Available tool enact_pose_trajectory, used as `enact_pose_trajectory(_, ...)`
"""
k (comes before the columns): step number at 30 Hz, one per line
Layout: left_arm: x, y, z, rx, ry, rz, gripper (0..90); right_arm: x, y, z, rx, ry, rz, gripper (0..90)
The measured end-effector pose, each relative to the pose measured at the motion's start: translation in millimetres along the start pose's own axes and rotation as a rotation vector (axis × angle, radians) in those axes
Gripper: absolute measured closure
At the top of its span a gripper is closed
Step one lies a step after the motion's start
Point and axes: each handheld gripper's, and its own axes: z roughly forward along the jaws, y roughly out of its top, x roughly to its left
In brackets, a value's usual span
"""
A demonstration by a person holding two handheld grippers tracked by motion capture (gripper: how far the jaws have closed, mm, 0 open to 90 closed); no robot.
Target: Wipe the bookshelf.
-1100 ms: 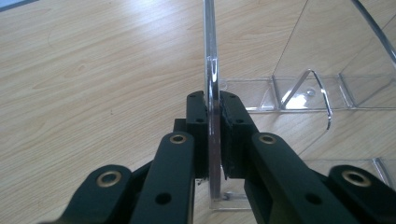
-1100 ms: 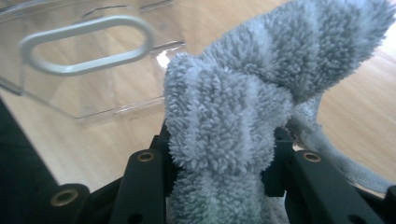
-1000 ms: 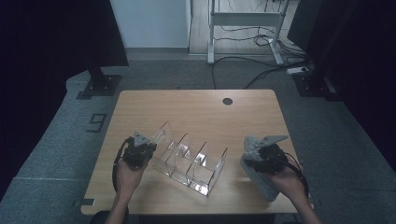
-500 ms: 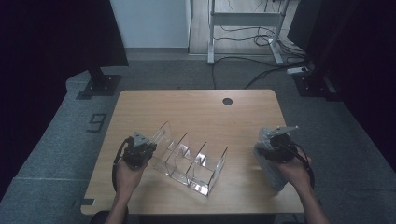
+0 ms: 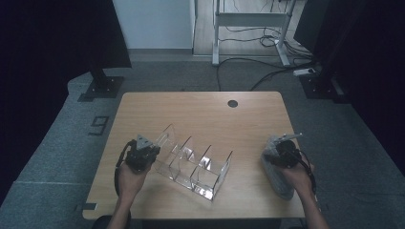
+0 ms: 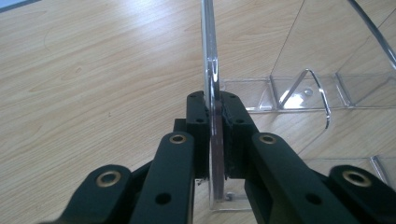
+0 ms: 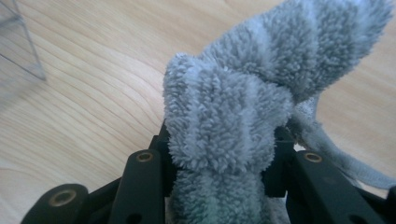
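Right tool (image 5: 285, 143), pinching grey cloth (image 7: 243, 107), has dropped away from organizer (image 5: 191, 164) to worktop (image 5: 200, 109) edge; left tool (image 6: 215, 135) clamps organizer wall. Wiping likely finished.

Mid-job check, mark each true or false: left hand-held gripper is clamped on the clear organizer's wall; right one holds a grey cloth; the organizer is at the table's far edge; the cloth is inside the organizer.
1. The left hand-held gripper is clamped on the clear organizer's wall: true.
2. The right hand-held gripper holds a grey cloth: true.
3. Organizer at the table's far edge: false, it sits near the person.
4. Cloth inside organizer: false, it's apart, at the right.
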Motion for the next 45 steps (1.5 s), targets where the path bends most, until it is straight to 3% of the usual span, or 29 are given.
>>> enact_pose_trajectory(5, 0.0, 0.1, 0.0, 0.000, 0.000, 0.003, 83.4, -8.5, -15.3, 18.4, 0.045, -0.006, 0.017, 58.8)
enact_pose_trajectory(12, 0.7, 0.1, -0.5, -0.001, 0.000, 0.011, 80.9, -13.6, -21.5, 19.7, 0.032, 0.011, 0.042, 52.9)
enact_pose_trajectory(19, 7.0, -0.1, -7.8, -0.031, 0.025, 0.015, 61.9, -14.4, -21.9, 15.6, 0.009, 0.015, 0.054, 40.2)
enact_pose_trajectory(29, 15.5, 0.8, -29.2, -0.074, -0.050, 0.000, 28.4, -12.5, -15.4, -1.8, -0.072, 0.052, 0.059, 26.7)
enact_pose_trajectory(31, 16.9, -1.6, -33.6, -0.081, -0.061, -0.001, 25.4, -11.8, -13.5, -6.9, -0.088, 0.078, 0.064, 24.2)
enact_pose_trajectory(37, 25.3, -12.8, -44.8, -0.094, -0.097, -0.038, 14.7, -7.0, -8.1, -18.8, -0.142, 0.095, 0.048, 14.5)
enact_pose_trajectory(45, 23.8, -27.0, -38.1, -0.053, -0.126, 0.004, 8.0, 3.1, 0.2, -32.5, -0.203, 0.093, -0.023, 5.8)
